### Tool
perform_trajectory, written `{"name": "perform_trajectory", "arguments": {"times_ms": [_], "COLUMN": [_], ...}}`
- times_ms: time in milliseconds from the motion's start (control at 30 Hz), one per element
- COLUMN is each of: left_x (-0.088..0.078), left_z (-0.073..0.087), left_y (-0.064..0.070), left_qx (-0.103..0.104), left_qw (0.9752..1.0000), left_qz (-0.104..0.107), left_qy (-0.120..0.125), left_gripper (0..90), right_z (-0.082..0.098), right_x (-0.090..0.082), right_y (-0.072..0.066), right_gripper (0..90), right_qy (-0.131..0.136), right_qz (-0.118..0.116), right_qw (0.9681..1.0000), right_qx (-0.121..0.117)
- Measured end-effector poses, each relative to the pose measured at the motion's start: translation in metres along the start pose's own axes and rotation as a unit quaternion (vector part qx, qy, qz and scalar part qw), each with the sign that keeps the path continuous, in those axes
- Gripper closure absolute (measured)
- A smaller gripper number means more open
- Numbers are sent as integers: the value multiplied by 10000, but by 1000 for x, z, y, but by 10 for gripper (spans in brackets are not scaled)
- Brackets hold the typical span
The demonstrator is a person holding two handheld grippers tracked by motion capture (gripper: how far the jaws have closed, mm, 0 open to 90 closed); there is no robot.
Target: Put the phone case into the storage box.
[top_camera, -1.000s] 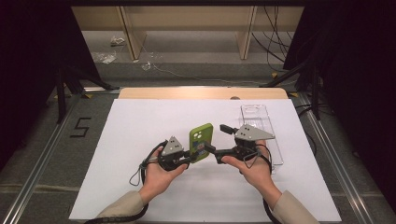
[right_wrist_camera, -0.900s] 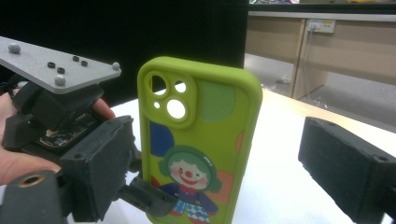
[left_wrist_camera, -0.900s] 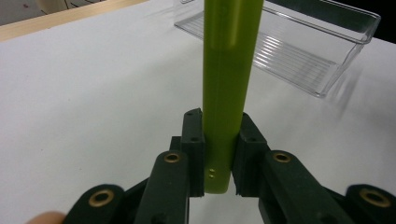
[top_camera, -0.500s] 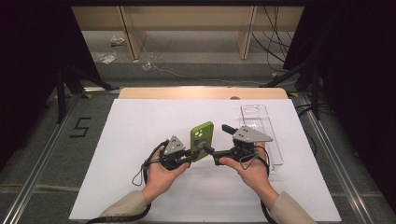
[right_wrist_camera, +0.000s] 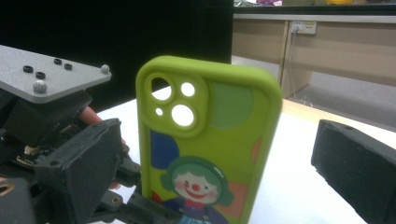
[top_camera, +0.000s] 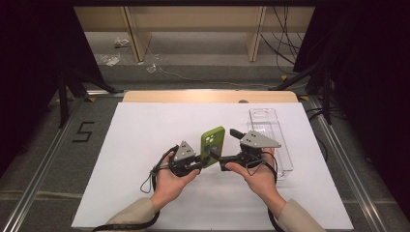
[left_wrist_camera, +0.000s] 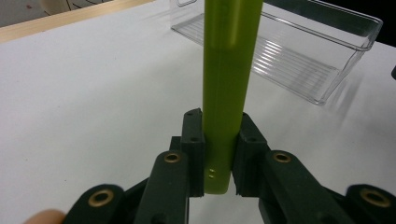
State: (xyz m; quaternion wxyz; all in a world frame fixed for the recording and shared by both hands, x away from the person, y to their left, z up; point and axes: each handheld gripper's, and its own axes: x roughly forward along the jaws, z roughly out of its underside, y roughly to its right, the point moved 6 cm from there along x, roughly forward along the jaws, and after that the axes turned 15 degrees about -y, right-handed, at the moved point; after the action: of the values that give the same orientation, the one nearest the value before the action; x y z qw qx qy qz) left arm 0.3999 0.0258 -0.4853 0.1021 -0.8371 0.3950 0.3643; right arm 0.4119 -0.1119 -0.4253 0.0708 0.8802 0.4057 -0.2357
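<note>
A lime-green phone case (top_camera: pixel 213 143) with a clown picture on its back (right_wrist_camera: pixel 210 154) stands upright above the white table. My left gripper (top_camera: pixel 207 157) is shut on its lower edge, one jaw on each face of the case (left_wrist_camera: pixel 228 79). Just right of it, my right gripper (top_camera: pixel 228 150) is open. In the right gripper view its two jaws stand wide apart on either side of the case, not touching it. A hand holds each gripper at the table's front middle.
A clear plastic bin (top_camera: pixel 284 155) lies on the white sheet (top_camera: pixel 145 140) right of the hands, also behind the case in the left gripper view (left_wrist_camera: pixel 303 60). A wooden strip (top_camera: pixel 208 96) runs along the table's far edge.
Both hands and the case have drifted slightly to the right. The left gripper's hold on the case is unchanged and the right gripper stays open.
</note>
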Motion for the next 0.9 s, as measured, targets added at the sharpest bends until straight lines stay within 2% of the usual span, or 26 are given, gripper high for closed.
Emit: {"name": "perform_trajectory", "arguments": {"times_ms": [900], "left_x": [12], "left_z": [-5], "left_y": [13], "left_qx": [48], "left_qw": [10000], "left_qz": [58], "left_qy": [-35], "left_gripper": [768], "right_z": [-3], "right_x": [7], "right_y": [2], "right_gripper": [33], "right_qy": [81], "right_qz": [139], "right_qw": [9997], "right_qx": [183]}}
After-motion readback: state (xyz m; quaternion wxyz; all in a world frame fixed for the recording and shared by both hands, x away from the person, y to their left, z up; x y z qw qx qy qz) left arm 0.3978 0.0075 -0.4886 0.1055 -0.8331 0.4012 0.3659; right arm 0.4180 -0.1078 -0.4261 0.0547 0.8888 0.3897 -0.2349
